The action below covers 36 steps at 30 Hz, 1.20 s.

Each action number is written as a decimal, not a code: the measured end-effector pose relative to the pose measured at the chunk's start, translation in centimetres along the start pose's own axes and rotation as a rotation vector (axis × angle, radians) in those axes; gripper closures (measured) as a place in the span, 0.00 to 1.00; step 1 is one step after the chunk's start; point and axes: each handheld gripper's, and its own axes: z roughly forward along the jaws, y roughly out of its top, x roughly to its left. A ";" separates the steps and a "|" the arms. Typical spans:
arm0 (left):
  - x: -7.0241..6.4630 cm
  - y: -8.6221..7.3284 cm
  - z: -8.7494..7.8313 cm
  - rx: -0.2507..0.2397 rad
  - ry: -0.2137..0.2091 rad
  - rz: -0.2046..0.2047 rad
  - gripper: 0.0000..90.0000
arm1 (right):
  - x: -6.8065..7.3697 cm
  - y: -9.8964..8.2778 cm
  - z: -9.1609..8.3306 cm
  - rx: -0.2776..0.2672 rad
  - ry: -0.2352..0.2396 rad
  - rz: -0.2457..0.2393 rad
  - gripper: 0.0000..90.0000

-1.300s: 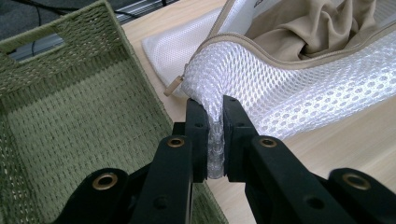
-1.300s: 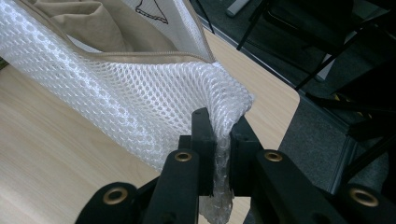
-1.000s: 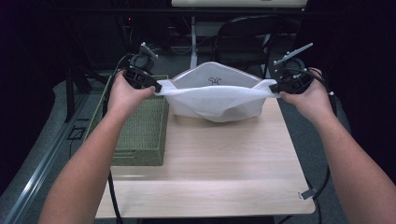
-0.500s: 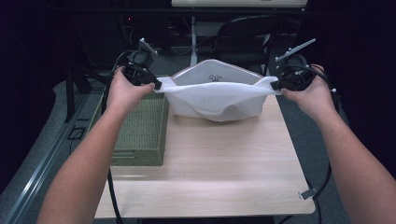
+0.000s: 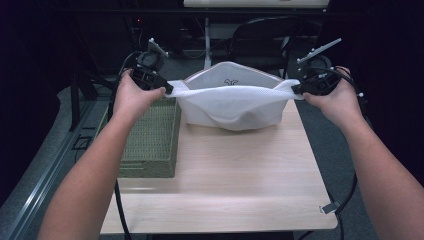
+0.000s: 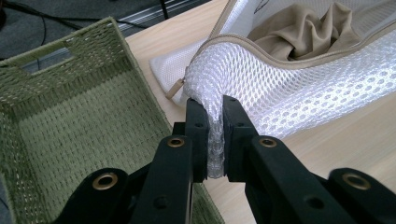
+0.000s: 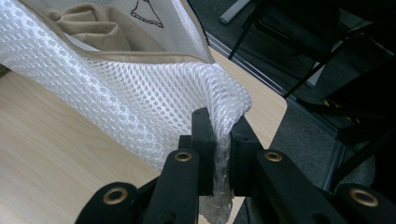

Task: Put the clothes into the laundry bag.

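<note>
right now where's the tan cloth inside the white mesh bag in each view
High view: the tan cloth cannot be made out; the white mesh bag hangs stretched at top centre.
Left gripper view: tan cloth at top right, inside the open bag.
Right gripper view: tan cloth at top left, inside the bag.
Shared landmark: the bag's tan zip edge.

The near half of the table [image 5: 235, 185] lies bare from 4 to 7 o'clock, giving open passage. The far edge at 12 o'clock is blocked by the mesh bag [image 5: 232, 102], stretched taut between the left gripper [image 5: 167, 90] and the right gripper [image 5: 295, 90]. The green woven basket [image 5: 150, 142] occupies the 9 o'clock side, just beside the bag. A dark chair [image 5: 265, 30] stands beyond the table.
</note>
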 end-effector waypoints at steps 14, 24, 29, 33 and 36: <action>-0.3 -1.3 0.3 0.005 -0.029 0.005 0.93 | 0.6 -1.2 0.0 0.017 0.012 -0.027 0.92; -0.6 -2.8 0.8 0.010 -0.064 0.008 0.93 | 1.1 -2.4 0.2 0.027 0.027 -0.040 0.92; -0.7 -3.5 1.1 0.016 -0.083 0.011 0.93 | 1.3 -3.1 0.3 0.021 0.041 -0.039 0.92; -1.0 -4.3 1.5 0.022 -0.094 0.022 0.93 | 1.5 -3.8 0.4 0.026 0.048 -0.050 0.92; -1.2 -4.9 1.7 0.028 -0.105 0.025 0.93 | 1.8 -4.3 0.5 0.026 0.053 -0.052 0.92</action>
